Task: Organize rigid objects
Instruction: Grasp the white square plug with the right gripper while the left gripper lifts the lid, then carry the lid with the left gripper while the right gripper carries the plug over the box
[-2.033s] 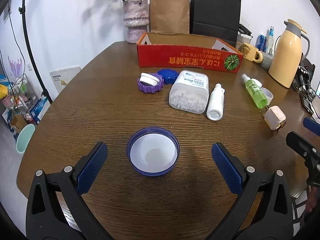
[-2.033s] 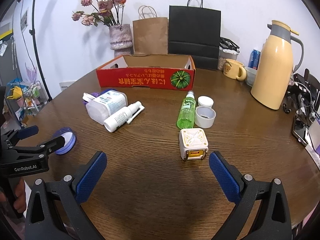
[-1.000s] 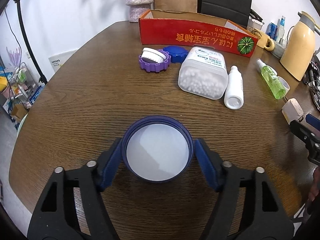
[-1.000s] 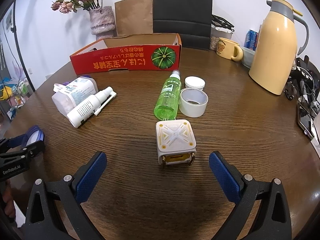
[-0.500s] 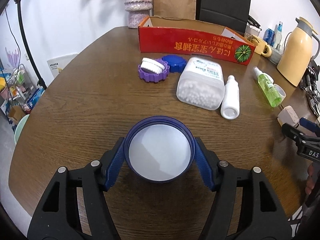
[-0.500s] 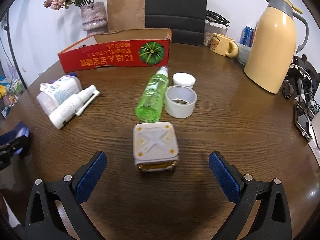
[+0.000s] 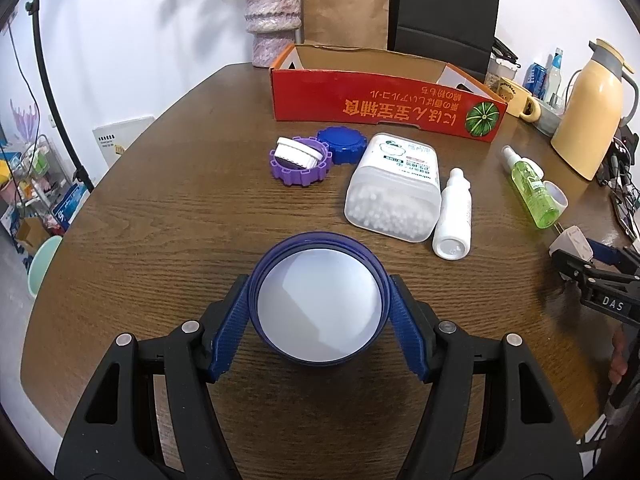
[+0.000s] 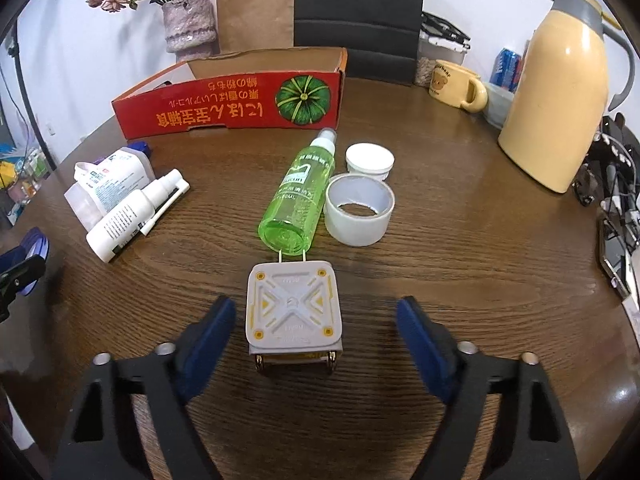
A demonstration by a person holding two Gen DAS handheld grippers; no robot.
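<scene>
My left gripper (image 7: pixel 318 326) is shut on a round blue lid with a white inside (image 7: pixel 318 300) and holds it over the wooden table (image 7: pixel 160 220). My right gripper (image 8: pixel 316 332) is open, and a white cube-shaped charger (image 8: pixel 294 310) sits between its fingers, closer to the left one and apart from both. A green spray bottle (image 8: pixel 296 196), a tape roll (image 8: pixel 358 208) and a small white cap (image 8: pixel 369 160) lie just beyond the cube. The red cardboard box (image 7: pixel 384 100) stands open at the back of the table.
A clear tub of white beads (image 7: pixel 394 188), a white bottle (image 7: pixel 454 216), a purple lid with a white cap in it (image 7: pixel 300 160) and a blue lid (image 7: pixel 342 144) lie mid-table. A yellow thermos (image 8: pixel 556 92), a mug (image 8: pixel 456 84) and a vase (image 7: pixel 272 16) stand at the back.
My left gripper closed on the blue lid and has lifted it slightly. My right gripper moved forward over the white cube and its fingers have narrowed around it.
</scene>
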